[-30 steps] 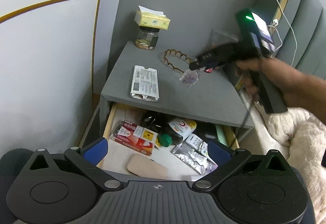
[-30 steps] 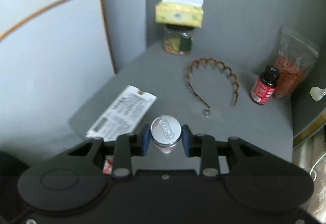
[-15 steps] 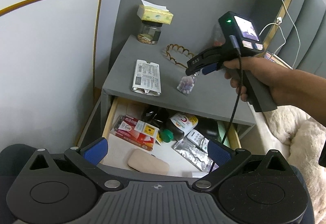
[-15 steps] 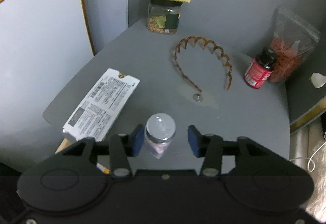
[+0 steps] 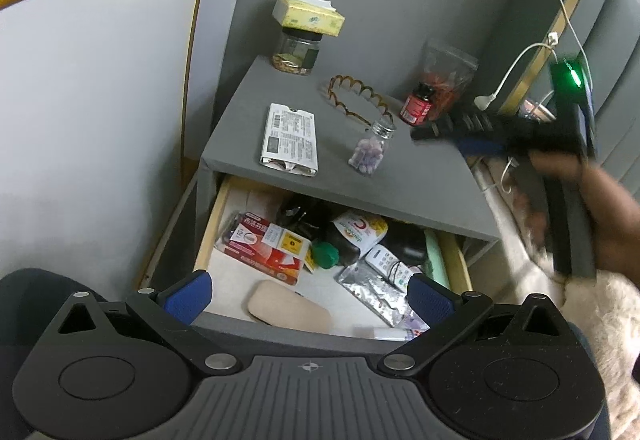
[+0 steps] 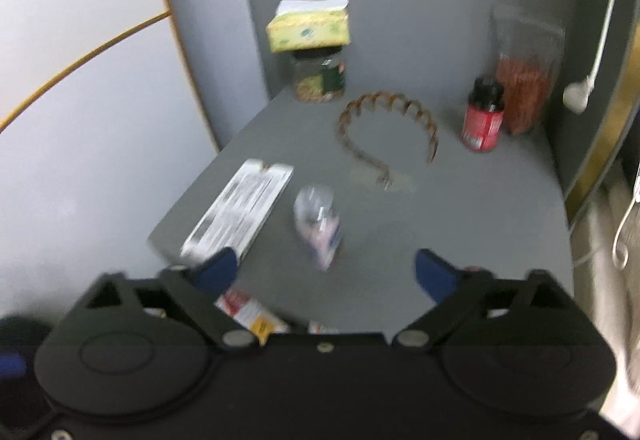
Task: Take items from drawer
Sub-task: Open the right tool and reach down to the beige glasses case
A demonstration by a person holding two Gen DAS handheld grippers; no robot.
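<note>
The nightstand drawer (image 5: 212,224) stands open below the grey top (image 5: 340,175). It holds a red box (image 5: 260,246), a green-capped bottle (image 5: 344,244), foil blister packs (image 5: 372,290), a beige case (image 5: 288,310) and other small items. A small clear bottle of purple pills (image 5: 370,149) stands on the top, also in the right wrist view (image 6: 318,226). My right gripper (image 6: 328,274) is open and empty, drawn back from the bottle; it shows blurred in the left wrist view (image 5: 440,129). My left gripper (image 5: 306,292) is open and empty over the drawer front.
On the top lie a white printed packet (image 5: 290,139), a brown comb headband (image 5: 358,101), a jar with a tissue pack on it (image 5: 298,47), a red bottle (image 5: 418,103) and a bag of red bits (image 5: 446,73). A bed with a furry blanket (image 5: 600,320) is right.
My right gripper set the pill bottle down on the nightstand top, opened, and pulled back to the right. The left gripper stayed over the drawer.
</note>
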